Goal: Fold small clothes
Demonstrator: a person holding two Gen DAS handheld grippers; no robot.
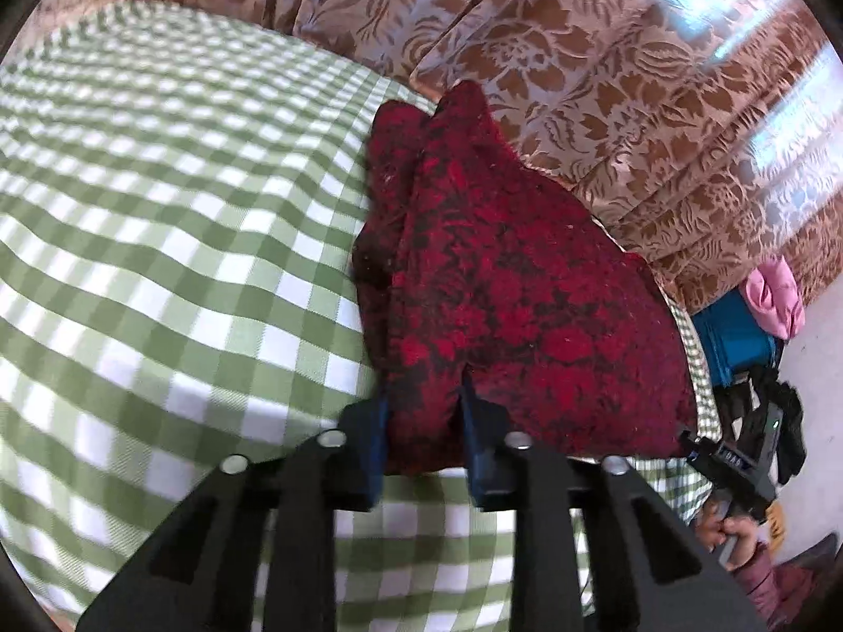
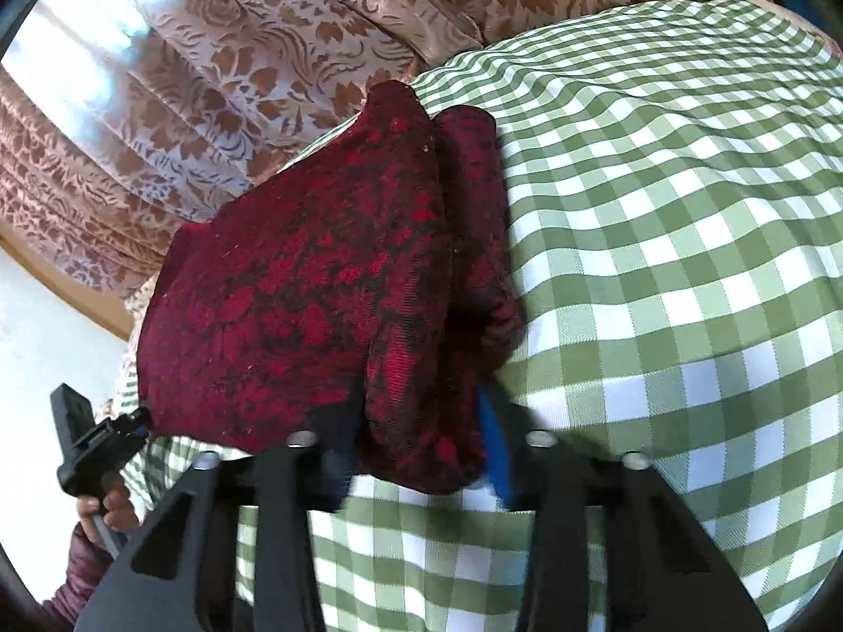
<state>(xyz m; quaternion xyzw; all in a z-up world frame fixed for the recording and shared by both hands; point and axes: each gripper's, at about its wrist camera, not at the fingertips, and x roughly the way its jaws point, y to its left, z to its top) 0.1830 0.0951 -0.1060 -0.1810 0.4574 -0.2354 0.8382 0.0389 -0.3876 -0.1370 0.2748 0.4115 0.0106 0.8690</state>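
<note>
In the left wrist view, the left claw (image 1: pixel 424 421) is clamped on the near hem of a dark red garment (image 1: pixel 506 289), a pinch of the cloth gathered between its blue-padded fingers (image 1: pixel 376 437). The garment lies folded on the green-and-white checked tabletop (image 1: pixel 158 242), its long axis running from the claw away toward the far edge, where a narrower folded end points at the brown floral curtain (image 1: pixel 606 79) hanging just behind. The cloth sits along the right-hand edge of the tabletop as this camera sees it. Past that edge are a blue thing (image 1: pixel 732 342) with a pink cloth (image 1: pixel 774 300) on it, and lower down the right claw (image 1: pixel 737 453) in a hand (image 1: pixel 732 532) with a purplish sleeve; its jaws cannot be made out from here. In the right wrist view, the right claw (image 2: pixel 421 453) grips the garment's (image 2: pixel 295 305) near hem too, with a thick roll of the cloth filling the space between its fingers (image 2: pixel 495 447), slightly blurred. Here the garment runs from the claw up toward the far edge and the curtain (image 2: pixel 237 79), lying along the tabletop's (image 2: pixel 685 263) left-hand edge. The left claw (image 2: pixel 124 429) shows at the garment's lower left corner, held by a hand (image 2: pixel 110 511). Nothing lies on the checked cloth between the garment and the open expanse beside it.
</note>
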